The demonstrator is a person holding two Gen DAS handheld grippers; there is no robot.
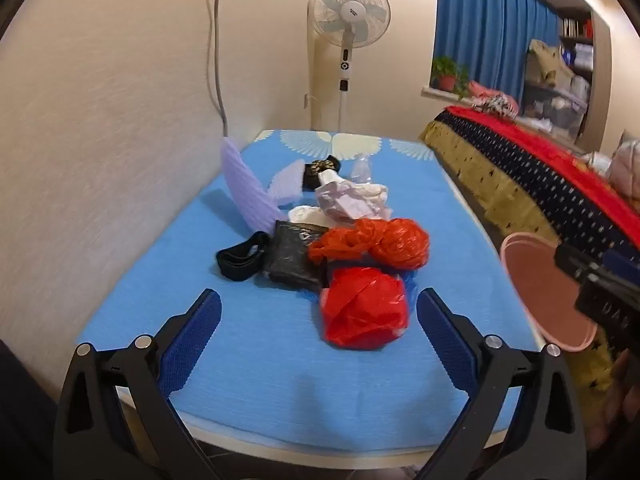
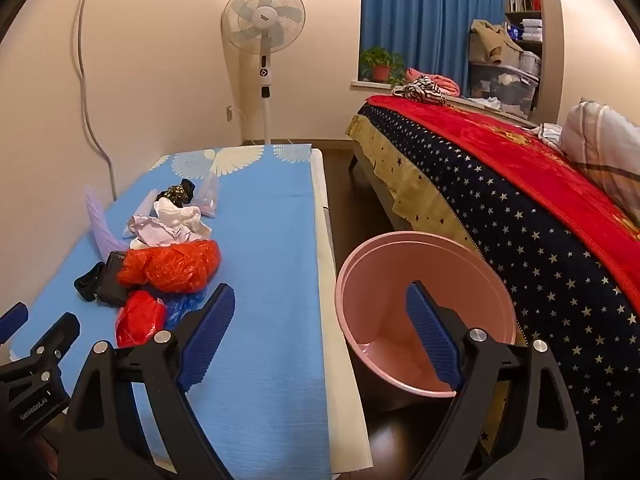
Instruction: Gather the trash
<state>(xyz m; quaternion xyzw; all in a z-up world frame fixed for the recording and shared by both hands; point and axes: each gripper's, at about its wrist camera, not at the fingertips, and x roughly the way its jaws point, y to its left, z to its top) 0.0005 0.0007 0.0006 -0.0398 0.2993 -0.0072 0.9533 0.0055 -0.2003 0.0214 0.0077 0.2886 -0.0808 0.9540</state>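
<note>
Blue plastic (image 2: 182,306) half-hidden under red bag (image 2: 140,318)

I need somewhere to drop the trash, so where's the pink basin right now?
The pink basin sits on the floor between the table and the bed, on the right in both views.

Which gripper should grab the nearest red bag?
Left. The red bag lies just ahead of the open left gripper, while the right gripper faces the pink basin beside the table.
</note>
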